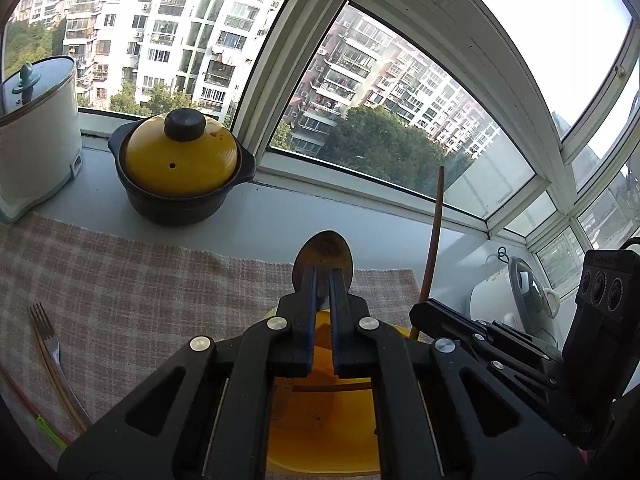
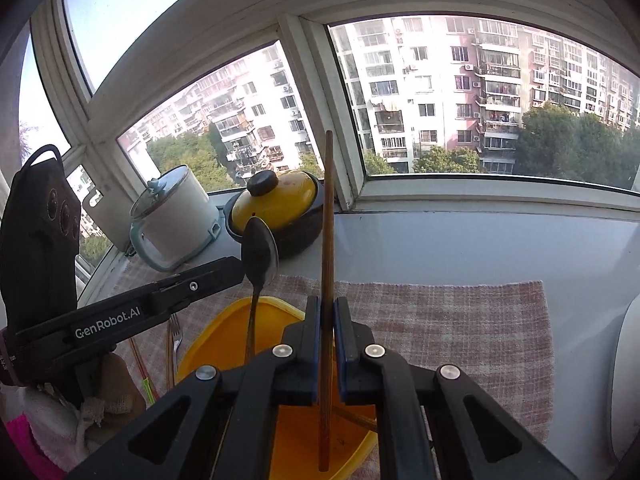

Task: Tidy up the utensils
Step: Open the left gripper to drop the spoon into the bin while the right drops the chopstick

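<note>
Left wrist: yellow tray (image 1: 320, 436) largely hidden.

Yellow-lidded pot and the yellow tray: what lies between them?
In the right wrist view, the spoon held by the left gripper crosses that gap; below it only checked cloth and bare sill separate pot from tray.

Yellow-lidded dark clay pot (image 1: 182, 168) beside white electric cooker (image 1: 36, 136) on windowsill; checked cloth (image 1: 132, 280) in front.

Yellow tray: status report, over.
Left gripper shut on spoon, right gripper shut on chopstick. Both over yellow tray. Fork on cloth. Nothing blocking.
</note>
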Tool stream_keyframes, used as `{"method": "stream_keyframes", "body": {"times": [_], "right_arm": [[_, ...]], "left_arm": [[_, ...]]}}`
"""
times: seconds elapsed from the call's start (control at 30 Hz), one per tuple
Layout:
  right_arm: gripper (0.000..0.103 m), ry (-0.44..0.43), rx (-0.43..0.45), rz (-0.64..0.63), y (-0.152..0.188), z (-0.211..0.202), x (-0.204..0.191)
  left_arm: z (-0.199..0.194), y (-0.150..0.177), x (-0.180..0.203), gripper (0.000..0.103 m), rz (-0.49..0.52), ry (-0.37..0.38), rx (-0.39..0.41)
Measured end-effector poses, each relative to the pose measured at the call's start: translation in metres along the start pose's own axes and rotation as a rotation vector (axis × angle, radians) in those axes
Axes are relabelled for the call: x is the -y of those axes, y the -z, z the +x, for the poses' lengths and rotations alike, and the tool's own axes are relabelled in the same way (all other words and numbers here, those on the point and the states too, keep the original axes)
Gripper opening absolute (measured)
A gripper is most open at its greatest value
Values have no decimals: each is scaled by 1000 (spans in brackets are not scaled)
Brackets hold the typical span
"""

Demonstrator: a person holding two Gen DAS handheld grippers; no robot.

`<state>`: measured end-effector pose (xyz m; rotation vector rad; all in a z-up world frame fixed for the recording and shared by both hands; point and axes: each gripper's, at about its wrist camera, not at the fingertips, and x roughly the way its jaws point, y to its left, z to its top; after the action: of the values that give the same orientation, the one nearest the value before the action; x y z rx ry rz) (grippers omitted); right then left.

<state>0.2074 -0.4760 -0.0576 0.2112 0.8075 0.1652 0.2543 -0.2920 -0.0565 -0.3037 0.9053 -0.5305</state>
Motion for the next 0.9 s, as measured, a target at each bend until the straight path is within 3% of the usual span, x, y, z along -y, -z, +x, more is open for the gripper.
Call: {"method": "stream_keyframes", "body": {"times": [0.1,0.17,0.4,0.7,0.73,0.83,0.9], "right_arm": [[8,11,0,2,3,-3,1],[29,7,2,11,5,-6,2],[31,23,6,16,17,-18,3],[47,40,19,19,27,-35,-2],[51,41,23,19,28,-38,-2],[57,42,30,9,33,-46,-7],[60,45,37,1,36,-51,-11]], "left_arm": [[-4,2,-1,3,2,-6,6],[-6,3,-2,3,3,-15,9],[-15,11,-9,3,-3,-33,4],[-31,21,-11,3,2,-56,5],[-32,23,-11,7,0,-58,4],[-41,27,-12,33,-5,-69,14],[-48,31,-13,35,-5,-80,23]]}}
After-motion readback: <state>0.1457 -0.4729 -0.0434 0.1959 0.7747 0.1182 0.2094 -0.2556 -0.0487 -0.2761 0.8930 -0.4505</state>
